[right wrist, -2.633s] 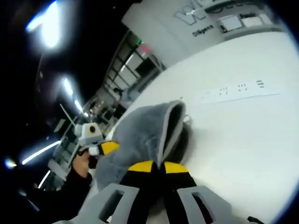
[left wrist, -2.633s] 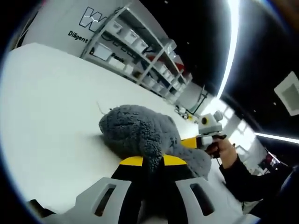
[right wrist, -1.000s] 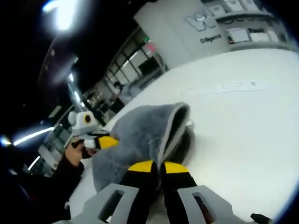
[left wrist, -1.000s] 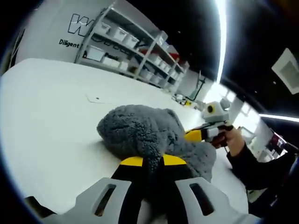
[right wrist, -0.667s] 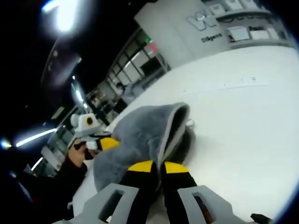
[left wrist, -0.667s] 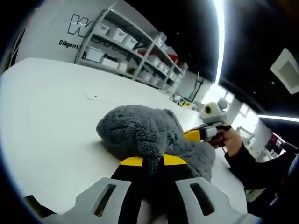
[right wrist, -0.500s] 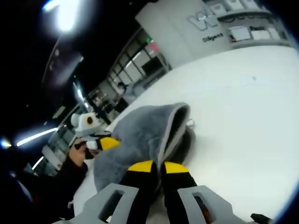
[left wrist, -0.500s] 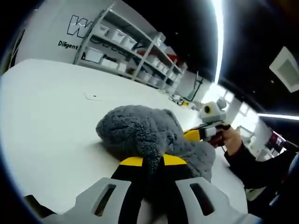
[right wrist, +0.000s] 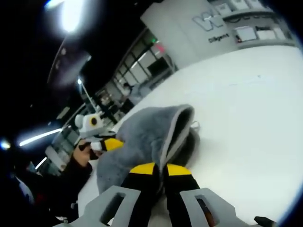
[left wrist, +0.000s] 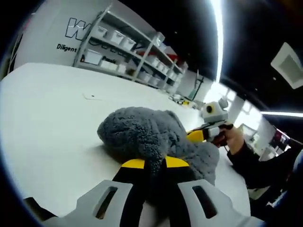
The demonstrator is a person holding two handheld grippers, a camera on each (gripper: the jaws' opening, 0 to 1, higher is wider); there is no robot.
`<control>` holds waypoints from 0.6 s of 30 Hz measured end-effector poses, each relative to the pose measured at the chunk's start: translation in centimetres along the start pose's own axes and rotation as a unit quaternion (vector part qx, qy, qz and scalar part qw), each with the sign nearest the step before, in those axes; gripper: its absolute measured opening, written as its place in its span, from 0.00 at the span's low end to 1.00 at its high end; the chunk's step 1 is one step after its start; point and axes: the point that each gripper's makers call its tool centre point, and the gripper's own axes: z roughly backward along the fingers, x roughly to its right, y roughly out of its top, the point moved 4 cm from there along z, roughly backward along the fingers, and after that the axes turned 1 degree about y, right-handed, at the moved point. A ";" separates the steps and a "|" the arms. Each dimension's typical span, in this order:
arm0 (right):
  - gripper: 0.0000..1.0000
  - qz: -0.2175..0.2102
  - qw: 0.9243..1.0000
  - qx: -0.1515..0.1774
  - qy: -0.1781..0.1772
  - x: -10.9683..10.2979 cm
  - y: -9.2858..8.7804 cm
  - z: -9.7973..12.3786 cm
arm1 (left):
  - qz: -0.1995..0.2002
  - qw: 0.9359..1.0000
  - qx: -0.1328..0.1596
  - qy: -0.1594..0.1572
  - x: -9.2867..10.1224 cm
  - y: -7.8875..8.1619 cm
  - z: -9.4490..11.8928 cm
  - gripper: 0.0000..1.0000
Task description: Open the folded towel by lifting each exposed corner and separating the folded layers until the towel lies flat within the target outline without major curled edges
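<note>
In the left gripper view, your left gripper (left wrist: 155, 165) had its yellow-tipped fingers (left wrist: 133, 164) pinched together on the near edge of the grey towel (left wrist: 142, 137). The towel sat bunched in a fluffy mound on the white bench (left wrist: 47, 123), its long axis running from your fingers away toward the other gripper. At its far end your right gripper (left wrist: 201, 135) met the cloth, with your hand (left wrist: 232, 139) behind it. Beyond the bench stood shelves of bins (left wrist: 128, 56) against a wall.

In the right gripper view, your right gripper (right wrist: 156, 169) had its fingers (right wrist: 142, 168) clamped on the towel (right wrist: 142, 137) at a hemmed edge that stood up in a fold. The towel stretched left toward your left gripper (right wrist: 110, 143), which touched its far side. The bench (right wrist: 246, 118) lay bare to the right.
</note>
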 end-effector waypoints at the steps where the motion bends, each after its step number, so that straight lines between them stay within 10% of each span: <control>1: 0.02 0.000 1.000 0.000 0.001 0.0 0.0 0.0 | -0.003 1.000 -0.001 0.002 0.1 -0.1 0.1 0.11; 18: 0.02 0.020 1.000 -0.009 0.011 -1.8 -1.8 0.8 | -0.028 1.000 -0.007 0.000 1.4 -1.0 1.2 0.11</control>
